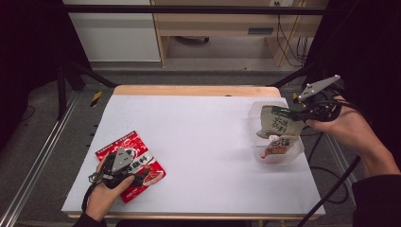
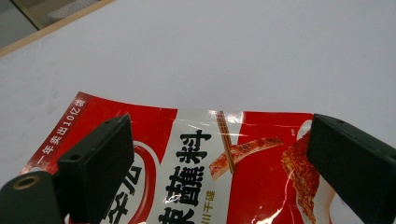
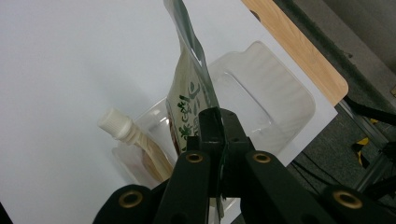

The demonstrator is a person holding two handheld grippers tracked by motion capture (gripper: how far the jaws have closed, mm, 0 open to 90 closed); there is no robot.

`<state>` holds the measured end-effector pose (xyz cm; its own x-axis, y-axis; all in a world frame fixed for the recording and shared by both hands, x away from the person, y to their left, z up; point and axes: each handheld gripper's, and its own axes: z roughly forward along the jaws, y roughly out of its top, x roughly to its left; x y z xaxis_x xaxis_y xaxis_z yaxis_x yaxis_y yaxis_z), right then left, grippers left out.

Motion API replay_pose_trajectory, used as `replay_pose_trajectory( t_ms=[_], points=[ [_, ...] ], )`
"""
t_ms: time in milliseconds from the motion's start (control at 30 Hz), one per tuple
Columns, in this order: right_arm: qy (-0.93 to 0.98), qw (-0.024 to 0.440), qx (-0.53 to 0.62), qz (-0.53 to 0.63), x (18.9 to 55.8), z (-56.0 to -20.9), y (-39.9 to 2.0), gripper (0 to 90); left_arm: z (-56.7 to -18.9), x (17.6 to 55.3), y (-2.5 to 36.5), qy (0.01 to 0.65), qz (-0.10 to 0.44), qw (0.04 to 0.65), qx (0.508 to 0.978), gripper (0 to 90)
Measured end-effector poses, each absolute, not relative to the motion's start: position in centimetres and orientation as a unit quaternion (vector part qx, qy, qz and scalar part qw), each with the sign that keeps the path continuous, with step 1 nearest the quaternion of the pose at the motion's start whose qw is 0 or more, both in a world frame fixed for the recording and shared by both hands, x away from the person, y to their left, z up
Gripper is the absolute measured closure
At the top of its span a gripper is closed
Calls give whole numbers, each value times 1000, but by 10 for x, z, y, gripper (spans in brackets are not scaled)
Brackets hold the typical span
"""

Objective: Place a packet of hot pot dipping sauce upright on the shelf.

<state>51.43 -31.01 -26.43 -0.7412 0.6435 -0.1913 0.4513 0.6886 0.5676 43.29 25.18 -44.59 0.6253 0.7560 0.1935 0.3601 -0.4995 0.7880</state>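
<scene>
White rectangular table top (image 1: 198, 142) with a pale wooden far edge carries all items.

Clear plastic tray (image 1: 295, 150), shallow with rounded corners, sits at the right side of the table, near the right edge. Inside it lies a pale pouch with a white screw cap (image 3: 116, 124), cap pointing left in the right gripper view.

Red glossy foil sachet with black lettering and a white band (image 1: 137, 156) lies flat on the table at the near left, well apart from the tray.

Green-and-cream flat pouch with dark lettering (image 1: 276, 124) hangs upright over the tray, lower end down among the tray's contents; whether it touches the capped pouch cannot be told.

Right gripper (image 3: 219, 140): jaws closed tight on the edge of the green-and-cream pouch, holding it above the tray at the far right.

Left gripper (image 2: 219, 163): jaws stand wide apart, one on each side above the red sachet, not pressing on it. Hand rests at the near left.
</scene>
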Motion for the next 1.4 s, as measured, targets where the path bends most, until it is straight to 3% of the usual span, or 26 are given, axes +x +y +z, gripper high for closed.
replay_pose_trajectory(
  t_ms=[433, 1400],
  points=[
    [903, 182, 301, 248, 513, -269, -310, 900, -446, 432, 251, 338, 268, 367, 824, 74],
    [897, 156, 332, 247, 529, -316, -315, 900, -447, 433, 251, 336, 265, 362, 828, 74]
  ],
)
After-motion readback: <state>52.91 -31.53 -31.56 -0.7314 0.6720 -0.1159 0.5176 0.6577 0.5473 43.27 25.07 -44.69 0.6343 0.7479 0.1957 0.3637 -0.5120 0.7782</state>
